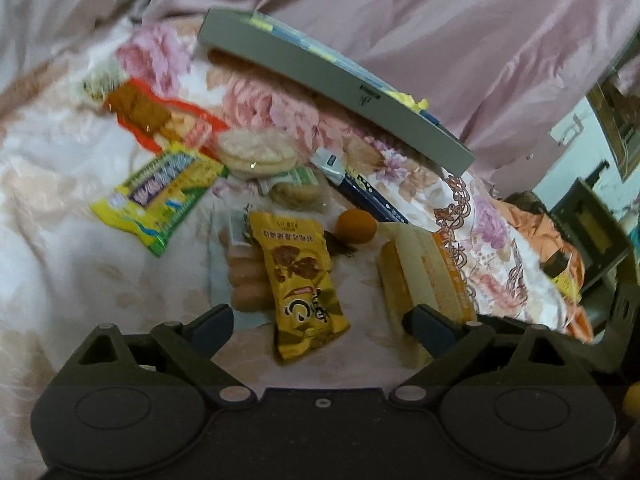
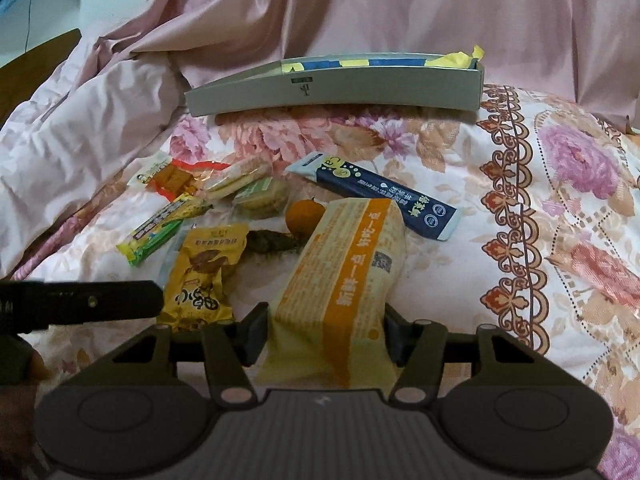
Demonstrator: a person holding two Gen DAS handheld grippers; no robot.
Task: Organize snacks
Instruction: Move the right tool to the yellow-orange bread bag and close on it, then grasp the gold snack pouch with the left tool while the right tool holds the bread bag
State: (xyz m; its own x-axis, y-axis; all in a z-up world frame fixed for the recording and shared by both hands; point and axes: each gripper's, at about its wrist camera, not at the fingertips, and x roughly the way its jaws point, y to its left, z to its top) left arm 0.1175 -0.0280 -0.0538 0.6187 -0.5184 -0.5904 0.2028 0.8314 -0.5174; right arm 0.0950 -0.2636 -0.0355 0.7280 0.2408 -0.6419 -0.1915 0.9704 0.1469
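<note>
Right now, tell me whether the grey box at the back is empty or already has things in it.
Not empty. The grey box shows blue and yellow packets above its rim in the right wrist view; how full it is cannot be told.

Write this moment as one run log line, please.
right gripper: shut on orange-and-cream packet | left gripper: open over yellow snack bag | grey tray: behind pile

bedspread [image 2: 560,184]: was pink-flowered
box [image 2: 336,92]: was grey
long packet [image 2: 344,276]: was cream and orange
sachet [image 2: 384,200]: was navy
</note>
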